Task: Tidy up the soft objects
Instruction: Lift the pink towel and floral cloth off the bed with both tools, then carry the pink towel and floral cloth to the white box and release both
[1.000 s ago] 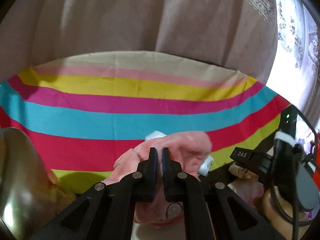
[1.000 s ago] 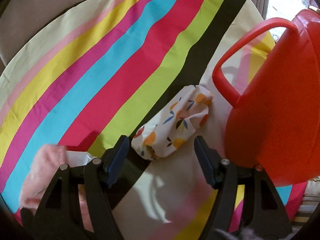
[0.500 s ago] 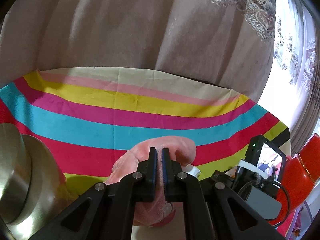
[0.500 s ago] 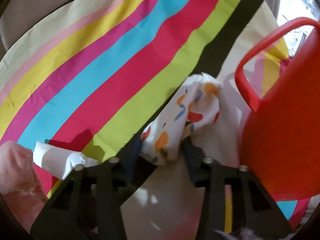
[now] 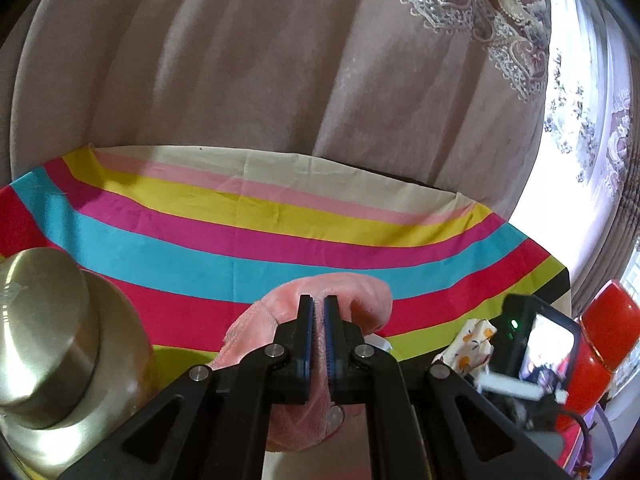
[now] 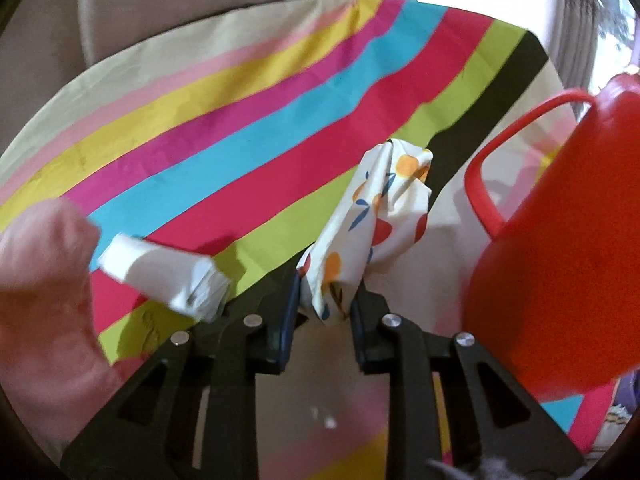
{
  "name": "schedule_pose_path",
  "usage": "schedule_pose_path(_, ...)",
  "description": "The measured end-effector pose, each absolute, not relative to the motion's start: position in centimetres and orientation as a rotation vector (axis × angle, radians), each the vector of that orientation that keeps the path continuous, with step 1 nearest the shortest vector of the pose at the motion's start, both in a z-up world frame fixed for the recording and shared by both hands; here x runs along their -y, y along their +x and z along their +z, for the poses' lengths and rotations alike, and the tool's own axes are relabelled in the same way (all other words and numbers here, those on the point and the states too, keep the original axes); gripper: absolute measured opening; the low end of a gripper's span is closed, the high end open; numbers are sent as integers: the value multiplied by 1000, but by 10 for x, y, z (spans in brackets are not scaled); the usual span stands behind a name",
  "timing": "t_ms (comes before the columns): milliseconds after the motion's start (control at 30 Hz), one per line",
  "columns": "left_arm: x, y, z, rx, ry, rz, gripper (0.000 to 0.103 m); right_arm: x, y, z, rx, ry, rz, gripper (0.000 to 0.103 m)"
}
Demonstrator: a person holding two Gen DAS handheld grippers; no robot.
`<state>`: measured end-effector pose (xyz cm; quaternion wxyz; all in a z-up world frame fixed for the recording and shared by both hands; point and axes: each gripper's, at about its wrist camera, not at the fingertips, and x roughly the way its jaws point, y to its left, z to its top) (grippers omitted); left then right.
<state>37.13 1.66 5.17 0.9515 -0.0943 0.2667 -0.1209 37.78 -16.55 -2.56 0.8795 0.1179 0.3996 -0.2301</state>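
- The pink towel [image 5: 362, 296], plush and bunched, is pinched between the left jaws, draping over and under them above the striped counter.
- The fruit-print cloth [image 6: 372, 220], white with orange and red fruit and blue leaves, is clamped at its lower end by the right jaws and stands up, crumpled.
- The white packet [image 6: 160, 268] lies tilted on the stripes between them.

Looks like someone's living room at home: heavy beige curtains with lace trim [image 5: 472, 4] by a bright window, a table under a rainbow-striped tablecloth [image 5: 248, 240], and a red plastic jug [image 6: 560, 248].
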Motion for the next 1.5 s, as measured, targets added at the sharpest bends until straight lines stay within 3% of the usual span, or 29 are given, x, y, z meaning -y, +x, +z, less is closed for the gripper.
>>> schedule_pose_path(867,6,247,88,-560,-213,-233,6,180,217,55,-779,71,-110,28)
schedule_pose_path(1500,87,151,112,-536,-186,-422,6,306,109,89,-745,117,-129,27)
